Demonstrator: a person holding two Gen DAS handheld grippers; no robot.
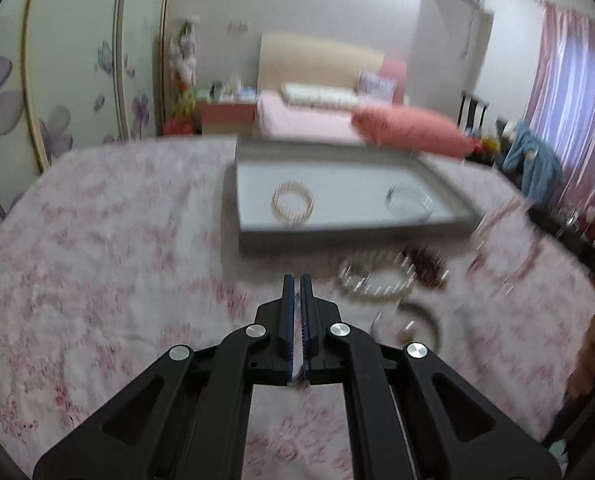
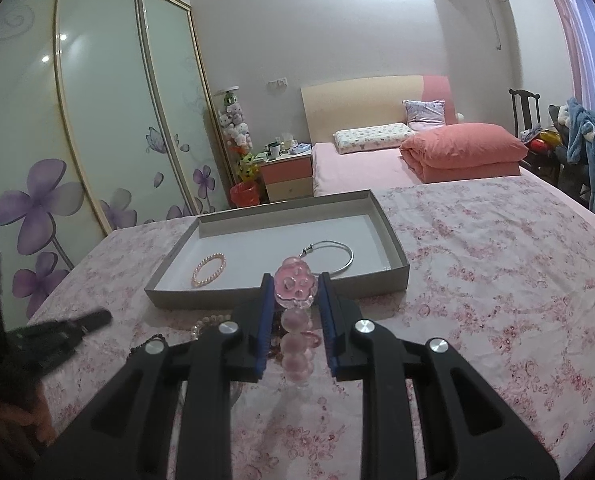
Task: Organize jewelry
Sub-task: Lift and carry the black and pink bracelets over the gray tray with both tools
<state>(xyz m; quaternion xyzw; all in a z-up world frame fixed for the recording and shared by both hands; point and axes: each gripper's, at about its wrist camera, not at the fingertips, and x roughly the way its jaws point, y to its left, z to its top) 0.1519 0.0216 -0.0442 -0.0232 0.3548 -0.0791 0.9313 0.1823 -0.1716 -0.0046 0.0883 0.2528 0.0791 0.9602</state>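
My right tool [image 2: 295, 294] pinches a pink bead bracelet [image 2: 295, 300] at centre frame, held above the floral bedspread [image 2: 497, 280] just before the grey tray [image 2: 393, 236]. My left tool [image 1: 297, 280], pressed together and empty, hovers lower centre near loose jewelry [image 1: 377, 280]; a pearl bracelet [image 2: 208, 270] and silver bangle [image 2: 333, 258] lie inside the tray.

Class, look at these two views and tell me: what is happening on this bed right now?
A person is sorting jewelry with a pair of tongs in each hand. The right tongs are shut on a pink glass bead bracelet, held up in front of the grey tray. The tray already holds a pearl bracelet and a silver bangle. The left tongs are shut and empty. More jewelry lies blurred on the floral bedspread outside the tray.
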